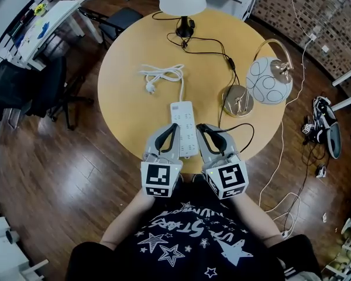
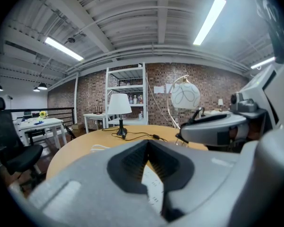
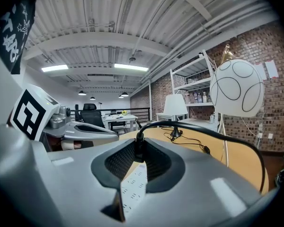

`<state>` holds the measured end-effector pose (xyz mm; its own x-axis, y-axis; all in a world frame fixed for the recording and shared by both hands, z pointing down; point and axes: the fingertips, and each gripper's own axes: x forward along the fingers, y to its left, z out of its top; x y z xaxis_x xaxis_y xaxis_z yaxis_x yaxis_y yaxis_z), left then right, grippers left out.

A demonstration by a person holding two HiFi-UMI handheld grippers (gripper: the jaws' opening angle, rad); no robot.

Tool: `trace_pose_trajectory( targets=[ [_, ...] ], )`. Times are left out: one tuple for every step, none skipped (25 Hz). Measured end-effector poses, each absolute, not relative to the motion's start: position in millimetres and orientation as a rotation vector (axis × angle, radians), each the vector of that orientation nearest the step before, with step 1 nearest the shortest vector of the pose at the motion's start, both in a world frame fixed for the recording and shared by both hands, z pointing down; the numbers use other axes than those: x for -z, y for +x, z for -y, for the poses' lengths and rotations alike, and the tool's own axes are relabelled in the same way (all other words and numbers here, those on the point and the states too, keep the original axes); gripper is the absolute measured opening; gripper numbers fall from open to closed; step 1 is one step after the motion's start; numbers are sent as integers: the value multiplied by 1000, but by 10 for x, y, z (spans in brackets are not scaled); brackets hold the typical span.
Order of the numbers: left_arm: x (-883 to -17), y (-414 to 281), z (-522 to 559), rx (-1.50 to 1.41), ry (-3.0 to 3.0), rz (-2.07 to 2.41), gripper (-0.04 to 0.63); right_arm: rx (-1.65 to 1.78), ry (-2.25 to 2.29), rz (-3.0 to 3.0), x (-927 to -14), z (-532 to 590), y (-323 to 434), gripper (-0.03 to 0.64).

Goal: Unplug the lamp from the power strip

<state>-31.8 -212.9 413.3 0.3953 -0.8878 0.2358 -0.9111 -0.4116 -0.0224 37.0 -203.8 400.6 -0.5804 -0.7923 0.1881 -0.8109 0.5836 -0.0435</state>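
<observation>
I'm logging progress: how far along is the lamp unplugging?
Done: the right gripper is shut on the black plug. In hand: the plug stands right at the power strip, with the left gripper, jaws together, alongside it. Left: pulling the plug clear, which is not shown yet.

Both arms reach forward, side by side, bare forearms (image 1: 126,215) angling in from the torso. The left gripper (image 1: 175,126) has jaws closed, nothing clamped. The right gripper (image 1: 202,128) is pinched tight on a plug (image 3: 138,148).

Loft-style office: brick wall (image 2: 206,86), steel shelving (image 2: 126,86), desk chair (image 2: 12,152), strip lights (image 2: 209,20) overhead.
</observation>
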Motion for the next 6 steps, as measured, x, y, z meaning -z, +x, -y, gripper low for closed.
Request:
trace_pose_trajectory(
  targets=[
    [-4137,-324,2131,-324,2529,1639,5,-188,1355,2658,-4022,2043,366,58],
    [-4141,-330,2134,-328,2528,1640,4,-189,1352,2656,-4034,2048,361,58],
    [-4146,-337,2138,-332,2527,1642,5,-188,1351,2654,-4042,2052,357,58],
    [-4150,-344,2143,-335,2525,1643,4,-187,1350,2653,-4047,2056,352,58],
    [-4153,-351,2148,-337,2524,1644,5,-184,1348,2651,-4049,2059,348,58],
    [-4156,-358,2153,-339,2522,1645,5,-180,1347,2650,-4050,2062,343,58]
  ],
)
